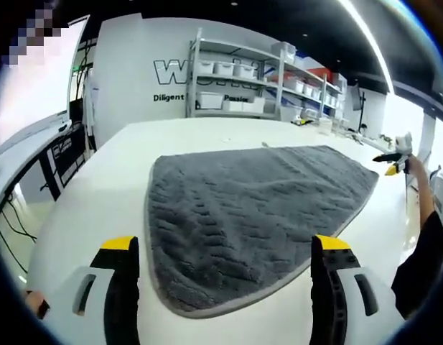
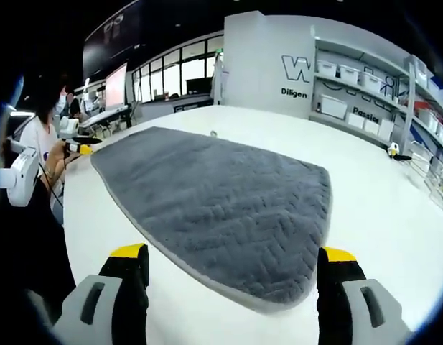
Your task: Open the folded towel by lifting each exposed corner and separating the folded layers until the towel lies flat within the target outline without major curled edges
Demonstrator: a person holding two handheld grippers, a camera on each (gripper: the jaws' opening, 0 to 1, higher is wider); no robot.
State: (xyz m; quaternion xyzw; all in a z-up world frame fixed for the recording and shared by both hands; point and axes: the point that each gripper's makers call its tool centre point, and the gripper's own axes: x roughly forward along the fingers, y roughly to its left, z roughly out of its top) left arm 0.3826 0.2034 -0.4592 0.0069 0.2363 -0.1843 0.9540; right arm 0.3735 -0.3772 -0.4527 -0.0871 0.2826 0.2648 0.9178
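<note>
A grey towel (image 1: 243, 208) with a zigzag weave lies spread out on the white table (image 1: 85, 201). In the left gripper view its rounded near corner falls between my jaws. My left gripper (image 1: 226, 248) is open just above that corner, holding nothing. In the right gripper view the same towel (image 2: 221, 201) stretches away to the left, its edges lying flat and a rounded corner nearest me. Over that corner my right gripper (image 2: 233, 253) is open with nothing in it.
Bare table (image 2: 393, 208) surrounds the towel. Shelves with white bins (image 1: 243, 79) line the far wall. A person's hand with a yellow-tipped tool (image 1: 395, 162) is at the right table edge. Another person (image 2: 42, 144) sits at the left edge in the right gripper view.
</note>
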